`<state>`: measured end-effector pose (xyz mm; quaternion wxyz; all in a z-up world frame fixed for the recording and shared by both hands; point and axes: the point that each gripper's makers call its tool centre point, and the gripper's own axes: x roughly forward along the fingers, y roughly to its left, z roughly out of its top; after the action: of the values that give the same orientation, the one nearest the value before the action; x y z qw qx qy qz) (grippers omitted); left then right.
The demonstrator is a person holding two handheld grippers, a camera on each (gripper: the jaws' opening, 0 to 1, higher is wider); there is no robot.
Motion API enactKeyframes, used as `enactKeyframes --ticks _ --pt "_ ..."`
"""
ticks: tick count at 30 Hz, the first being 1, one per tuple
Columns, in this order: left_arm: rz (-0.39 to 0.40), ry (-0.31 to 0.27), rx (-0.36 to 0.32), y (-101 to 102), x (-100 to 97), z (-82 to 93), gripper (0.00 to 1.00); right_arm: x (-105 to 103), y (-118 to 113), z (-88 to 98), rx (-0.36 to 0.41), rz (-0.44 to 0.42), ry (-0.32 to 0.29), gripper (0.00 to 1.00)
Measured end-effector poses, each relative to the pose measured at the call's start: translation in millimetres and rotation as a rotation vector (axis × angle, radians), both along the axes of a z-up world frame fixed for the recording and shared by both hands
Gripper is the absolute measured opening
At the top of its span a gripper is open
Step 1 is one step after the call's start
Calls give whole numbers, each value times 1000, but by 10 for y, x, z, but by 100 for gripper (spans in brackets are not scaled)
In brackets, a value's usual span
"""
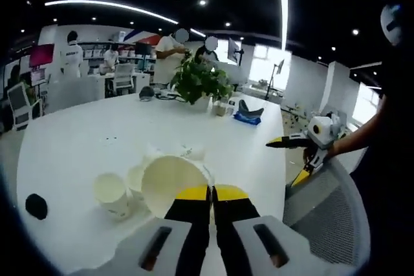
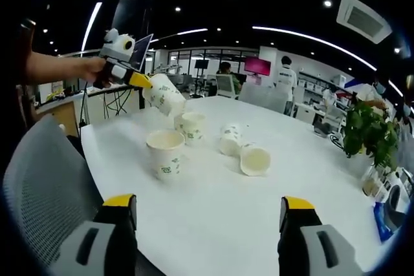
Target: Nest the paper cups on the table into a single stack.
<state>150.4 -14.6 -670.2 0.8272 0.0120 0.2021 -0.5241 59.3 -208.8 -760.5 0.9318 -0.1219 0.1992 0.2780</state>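
Gripping 1 paper cup [image 2: 164, 94] by its rim, the left gripper [image 2: 139, 80] holds it tilted in the air above the near-left part of the white table [image 2: 213, 211]; in the left gripper view the same held cup [image 1: 173, 185] shows its open mouth, with the yellow-tipped jaws pressed together on its edge. 4 more cups sit on the table: an upright cup [image 2: 165, 152] nearest, a second upright cup [image 2: 193, 126] just beyond it under the held cup, a third cup [image 2: 229, 139] to the right, and a cup lying on its side [image 2: 255, 159] beside that. The right gripper [image 2: 208, 212] hangs over the near table edge, jaws spread wide, nothing between them. A potted plant [image 2: 369, 135] stands far right.
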Motion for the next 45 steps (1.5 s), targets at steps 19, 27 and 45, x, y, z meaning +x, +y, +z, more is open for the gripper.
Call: enactKeyframes --ticks 19,27,45 --pt "-110 -43 148 -174 -165 40 0 -4 14 31 16 -9 -4 95" --pt "-158 -51 210 -264 -254 -79 0 1 -3 31 14 -14 -6 94" --pt "-238 -38 310 -436 -383 -316 0 14 -32 18 13 -20 -8 94"
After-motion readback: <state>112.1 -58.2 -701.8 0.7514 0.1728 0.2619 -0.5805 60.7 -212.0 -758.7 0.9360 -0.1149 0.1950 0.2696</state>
